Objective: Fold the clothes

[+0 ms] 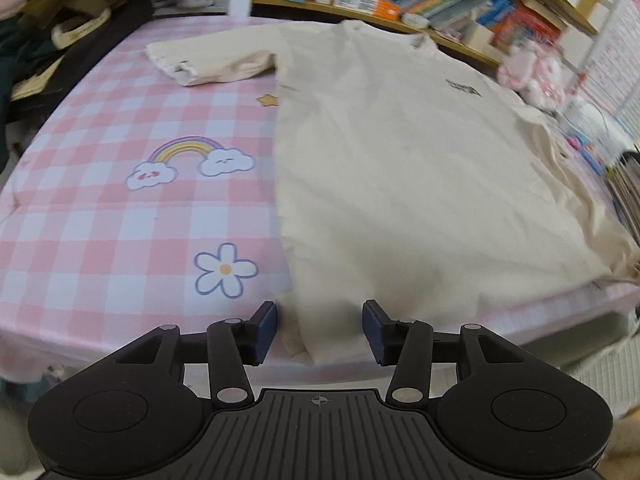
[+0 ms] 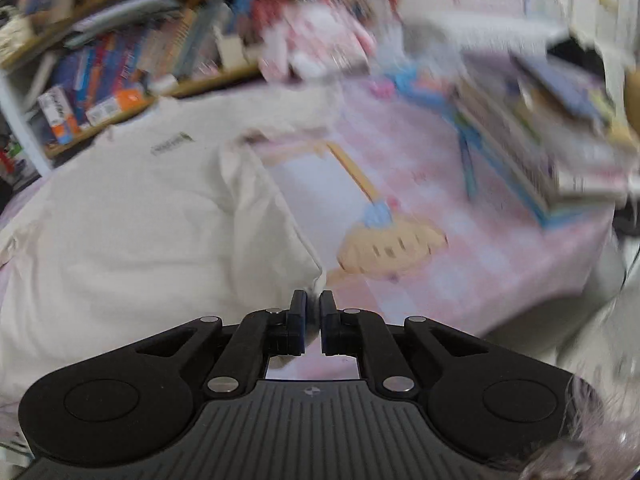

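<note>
A cream long-sleeved shirt (image 1: 400, 160) lies face up on a pink checked cloth (image 1: 120, 220), its left sleeve (image 1: 208, 60) stretched out to the far left. My left gripper (image 1: 320, 330) is open, its jaws on either side of the shirt's near left hem corner. In the right wrist view the shirt (image 2: 140, 220) fills the left side, its right edge lifted and folded. My right gripper (image 2: 314, 320) is shut on the shirt's near right hem corner. That view is blurred.
Shelves of books (image 1: 420, 0) run along the far side. Dark and olive clothes (image 1: 60, 20) are piled at the far left. A stack of books (image 2: 540, 140) sits on the cloth at the right, near a printed broom picture (image 2: 384, 236).
</note>
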{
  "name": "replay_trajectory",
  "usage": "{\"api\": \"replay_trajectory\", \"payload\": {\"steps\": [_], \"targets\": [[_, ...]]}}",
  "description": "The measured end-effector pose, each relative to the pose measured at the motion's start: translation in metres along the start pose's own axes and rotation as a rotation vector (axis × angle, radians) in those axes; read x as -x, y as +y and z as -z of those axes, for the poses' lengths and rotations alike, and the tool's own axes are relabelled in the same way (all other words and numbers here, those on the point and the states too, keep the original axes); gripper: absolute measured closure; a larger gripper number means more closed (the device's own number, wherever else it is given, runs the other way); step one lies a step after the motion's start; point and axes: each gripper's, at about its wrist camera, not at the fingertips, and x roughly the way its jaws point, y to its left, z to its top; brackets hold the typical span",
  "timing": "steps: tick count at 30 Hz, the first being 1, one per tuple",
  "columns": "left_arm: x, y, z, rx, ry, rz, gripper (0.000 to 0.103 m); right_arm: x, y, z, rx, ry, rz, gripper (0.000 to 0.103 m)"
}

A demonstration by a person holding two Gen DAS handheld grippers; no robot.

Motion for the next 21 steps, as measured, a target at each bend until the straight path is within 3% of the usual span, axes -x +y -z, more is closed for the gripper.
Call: {"api": "replay_trajectory", "payload": {"steps": [1,2,3,7,10,11,14,16,19,21], "targets": [[-0.001,0.0,0.0,-0.001,-0.003,0.002,0.06,-0.005,-0.003,0.002,-0.017,0.015,-0.004,0.097],[-0.001,0.0,-0.001,0.001,-0.007,0.003,0.07,-0.01,-0.004,0.005,-0.03,0.028,-0.007,0.097],[0.001,0.002,-0.002,0.025,-0.007,0.025,0.091,-0.014,-0.005,0.008,-0.041,0.04,-0.008,0.097],[0.013,0.015,-0.008,0.144,0.0,0.137,0.094,-0.003,-0.019,0.0,-0.147,0.028,-0.114,0.098],[0.051,0.041,-0.024,0.346,-0.102,0.376,0.094,0.007,-0.031,-0.007,-0.23,0.015,-0.199,0.099],[0.06,0.049,-0.03,0.389,-0.141,0.397,0.093,0.011,-0.035,-0.01,-0.258,0.011,-0.227,0.099],[0.054,0.065,-0.04,0.429,-0.158,0.271,0.086,0.021,-0.046,-0.017,-0.341,-0.002,-0.313,0.099],[0.037,0.07,-0.038,0.408,-0.113,0.164,0.086,0.008,-0.048,-0.02,-0.294,0.008,-0.192,0.099],[0.017,0.073,-0.026,0.393,-0.054,0.075,0.078,-0.021,-0.047,-0.013,-0.251,0.062,-0.075,0.099],[0.013,0.076,-0.013,0.381,-0.042,0.07,0.057,-0.03,-0.047,-0.005,-0.246,0.083,-0.052,0.098]]}}
